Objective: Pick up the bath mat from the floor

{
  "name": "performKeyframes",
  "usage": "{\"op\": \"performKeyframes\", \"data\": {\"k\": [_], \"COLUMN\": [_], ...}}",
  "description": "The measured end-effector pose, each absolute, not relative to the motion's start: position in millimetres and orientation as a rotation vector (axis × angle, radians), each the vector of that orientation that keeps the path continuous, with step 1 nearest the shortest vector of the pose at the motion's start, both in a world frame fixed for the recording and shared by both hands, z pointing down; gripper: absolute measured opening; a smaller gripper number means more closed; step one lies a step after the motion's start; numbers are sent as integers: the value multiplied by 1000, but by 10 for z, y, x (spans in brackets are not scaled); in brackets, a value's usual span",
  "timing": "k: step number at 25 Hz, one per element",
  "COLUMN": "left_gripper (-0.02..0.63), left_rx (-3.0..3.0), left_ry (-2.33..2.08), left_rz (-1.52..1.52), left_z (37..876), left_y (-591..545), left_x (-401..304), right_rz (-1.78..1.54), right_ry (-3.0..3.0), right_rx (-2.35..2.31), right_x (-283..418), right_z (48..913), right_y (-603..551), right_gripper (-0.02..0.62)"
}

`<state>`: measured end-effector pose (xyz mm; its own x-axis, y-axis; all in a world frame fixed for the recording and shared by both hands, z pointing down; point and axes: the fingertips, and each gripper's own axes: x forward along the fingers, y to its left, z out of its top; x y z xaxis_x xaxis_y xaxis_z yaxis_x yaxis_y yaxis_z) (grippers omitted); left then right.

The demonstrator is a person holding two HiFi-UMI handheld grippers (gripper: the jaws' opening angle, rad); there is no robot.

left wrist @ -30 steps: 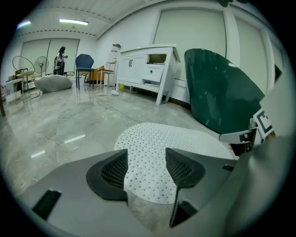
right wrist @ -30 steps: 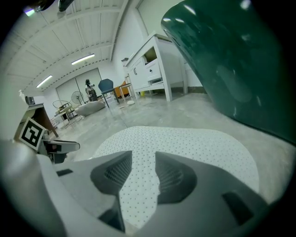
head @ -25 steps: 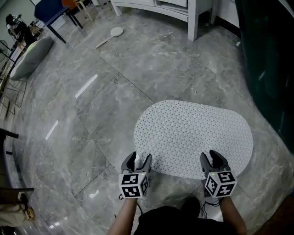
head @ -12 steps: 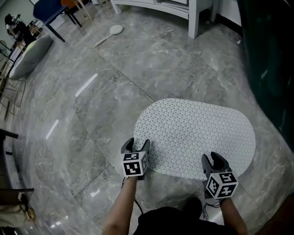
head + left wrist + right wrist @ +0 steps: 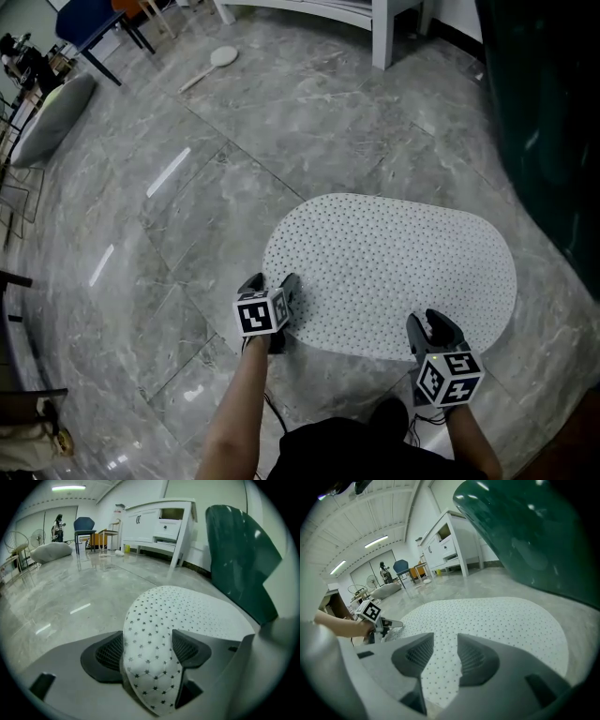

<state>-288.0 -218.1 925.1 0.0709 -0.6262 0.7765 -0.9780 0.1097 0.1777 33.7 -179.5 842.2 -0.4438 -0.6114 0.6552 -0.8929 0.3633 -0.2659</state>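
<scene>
Bath mat (image 5: 394,272) lies on the grey floor (image 5: 234,141) in the lower middle of the head view, white and dotted. The left tool (image 5: 272,281) is at its near left edge, jaws opening with a bump of mat between them. The right tool (image 5: 431,323) waits at the near right edge, jaws apart. The mat looks light and floppy, so pinching its near edge on both sides should work best.
</scene>
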Motion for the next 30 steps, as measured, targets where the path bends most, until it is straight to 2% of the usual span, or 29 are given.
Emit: {"op": "performKeyframes", "data": {"k": [5, 10, 13, 20, 30], "left_gripper": [287, 155, 42, 26, 25], "left_rx": [1634, 1686, 1696, 1763, 1875], "left_ry": [-1536, -1499, -1499, -1403, -1210], "left_rz": [586, 614, 584, 430, 492], "left_z": [9238, 9190, 9056, 8710, 8530], "left_y": [-2182, -2206, -2186, -2198, -2263], "left_x": [-2602, -2286, -2115, -1578, -674], "right_rz": [850, 853, 864, 902, 953], "right_ry": [-2165, -2151, -2144, -2092, -1908], "right_rx": [1321, 1348, 1378, 1473, 1703], "right_x": [426, 495, 564, 906, 1772], "right_z": [8428, 8417, 8402, 8403, 8425], "right_y": [-1740, -1729, -1715, -1610, -1362], "right_gripper": [156, 156, 156, 156, 156]}}
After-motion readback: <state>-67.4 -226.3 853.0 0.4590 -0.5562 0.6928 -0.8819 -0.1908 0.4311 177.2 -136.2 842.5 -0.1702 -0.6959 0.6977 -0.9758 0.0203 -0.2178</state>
